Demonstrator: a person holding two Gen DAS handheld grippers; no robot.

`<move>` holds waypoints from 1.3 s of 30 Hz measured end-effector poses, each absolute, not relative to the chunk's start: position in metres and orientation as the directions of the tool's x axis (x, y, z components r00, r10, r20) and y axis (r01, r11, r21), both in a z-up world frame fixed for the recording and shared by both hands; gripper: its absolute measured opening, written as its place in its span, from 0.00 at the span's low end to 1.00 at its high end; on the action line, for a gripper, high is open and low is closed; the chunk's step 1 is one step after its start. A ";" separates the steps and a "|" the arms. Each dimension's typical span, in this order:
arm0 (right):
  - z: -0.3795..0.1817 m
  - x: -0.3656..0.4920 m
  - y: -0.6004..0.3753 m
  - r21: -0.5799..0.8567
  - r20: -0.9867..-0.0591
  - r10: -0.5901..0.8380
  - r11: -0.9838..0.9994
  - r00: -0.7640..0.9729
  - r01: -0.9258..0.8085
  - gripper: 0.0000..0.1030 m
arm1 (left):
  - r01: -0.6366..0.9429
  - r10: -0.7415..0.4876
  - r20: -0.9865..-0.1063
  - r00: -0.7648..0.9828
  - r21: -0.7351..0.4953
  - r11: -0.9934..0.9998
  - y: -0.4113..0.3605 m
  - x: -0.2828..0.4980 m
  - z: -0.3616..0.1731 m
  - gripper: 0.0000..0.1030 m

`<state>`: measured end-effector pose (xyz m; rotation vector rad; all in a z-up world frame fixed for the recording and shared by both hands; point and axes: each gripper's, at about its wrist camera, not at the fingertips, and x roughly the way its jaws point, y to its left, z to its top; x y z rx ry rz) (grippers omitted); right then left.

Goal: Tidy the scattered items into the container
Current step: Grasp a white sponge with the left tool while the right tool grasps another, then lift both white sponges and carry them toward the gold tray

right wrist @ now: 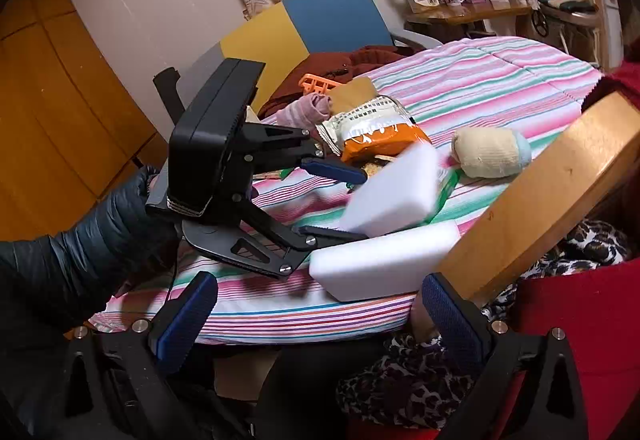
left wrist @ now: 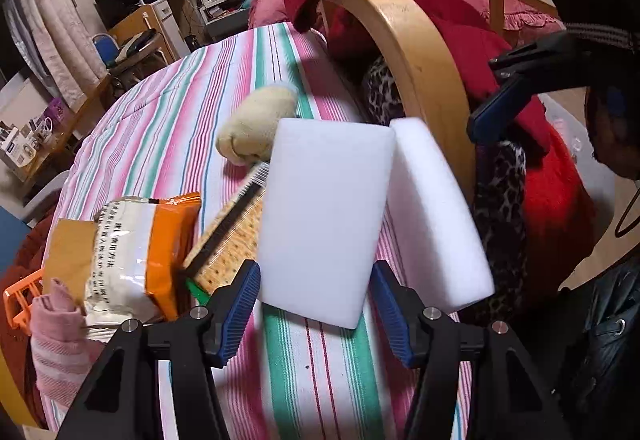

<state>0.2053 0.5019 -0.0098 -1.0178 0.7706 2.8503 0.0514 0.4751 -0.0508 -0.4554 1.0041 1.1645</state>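
Observation:
My left gripper point(left wrist: 316, 304) is shut on a white sponge block point(left wrist: 324, 220) and holds it tilted above the striped tablecloth point(left wrist: 168, 127); it also shows in the right wrist view point(right wrist: 392, 195). A second white sponge block point(left wrist: 436, 211) lies beside it at the table edge point(right wrist: 380, 268). A rolled beige sock point(left wrist: 258, 123), an orange snack packet point(left wrist: 144, 256), a cracker pack point(left wrist: 232, 236) and a pink sock point(left wrist: 56, 320) lie nearby. An orange basket point(left wrist: 20, 300) sits at the far left. My right gripper point(right wrist: 320, 320) is open and empty, just off the table edge.
A wooden chair back point(left wrist: 420, 55) draped with red and leopard-print clothes point(left wrist: 552, 199) stands close on the right of the table. A blue and yellow chair point(right wrist: 304, 27) stands behind the basket. Shelves and a desk fill the background.

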 end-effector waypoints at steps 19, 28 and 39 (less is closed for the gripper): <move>-0.013 0.199 0.497 0.398 -0.602 -0.094 -0.897 -0.793 -0.195 1.00 | -0.958 0.569 -0.821 0.054 0.117 0.261 0.468 0.051 -0.049 0.48; -0.018 0.197 0.498 0.414 -0.610 -0.112 -0.889 -0.784 -0.195 1.00 | -0.936 0.577 -0.816 0.037 0.174 0.307 0.480 0.059 -0.042 0.52; -0.030 0.191 0.500 0.484 -0.591 -0.172 -0.858 -0.788 -0.175 1.00 | -0.947 0.546 -0.833 0.089 0.099 0.305 0.497 0.053 -0.052 0.57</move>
